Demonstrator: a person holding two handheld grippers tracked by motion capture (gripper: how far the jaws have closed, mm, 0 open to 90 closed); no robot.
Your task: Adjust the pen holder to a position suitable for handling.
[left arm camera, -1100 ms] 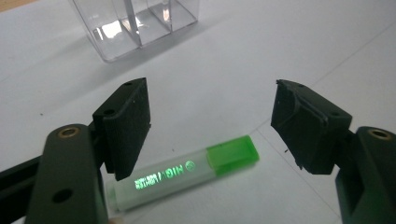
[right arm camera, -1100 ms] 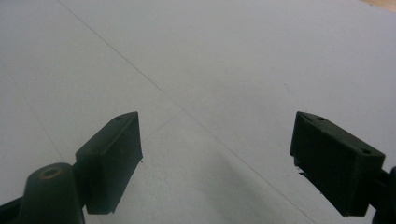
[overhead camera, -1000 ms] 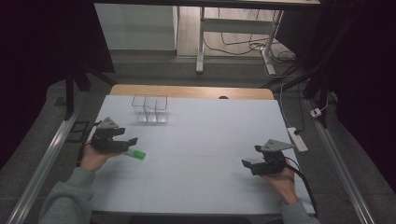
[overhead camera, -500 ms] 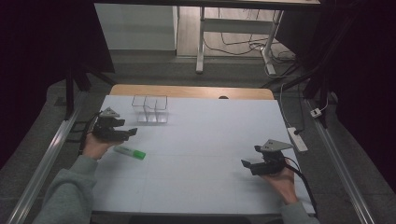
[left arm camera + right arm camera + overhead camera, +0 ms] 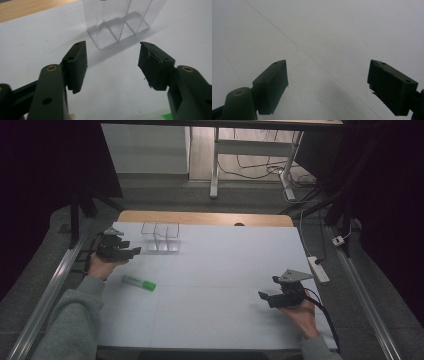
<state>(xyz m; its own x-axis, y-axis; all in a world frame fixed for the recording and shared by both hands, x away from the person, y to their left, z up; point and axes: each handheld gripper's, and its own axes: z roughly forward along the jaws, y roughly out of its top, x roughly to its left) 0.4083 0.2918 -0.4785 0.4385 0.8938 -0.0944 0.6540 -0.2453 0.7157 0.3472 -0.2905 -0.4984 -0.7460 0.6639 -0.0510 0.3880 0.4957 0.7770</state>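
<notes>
Since the earlier frames my left gripper (image 5: 131,252) has left the green-capped clear plastic marker (image 5: 139,283) lying on the white bench (image 5: 220,270) and moved up toward eleven o'clock, to just beside the clear acrylic divided organiser box (image 5: 161,236). The marker now lies flat toward seven o'clock of that hand, apart from it, with its green cap pointing to the bench's middle.

The left jaws have just been closing partway; in the left gripper view they stand apart with nothing between them, and the organiser box (image 5: 117,22) rises just beyond at twelve o'clock. My right gripper (image 5: 264,296) rests near the bench's four o'clock corner, its jaws spread wide and empty over bare bench (image 5: 324,37).

I judge the box light, stiff and slick, with thin walls that could crack or skid under a hard pinch. It stands upright with open compartments. I would take one outer wall near the top rim, pads flat on either face, and squeeze gently.
</notes>
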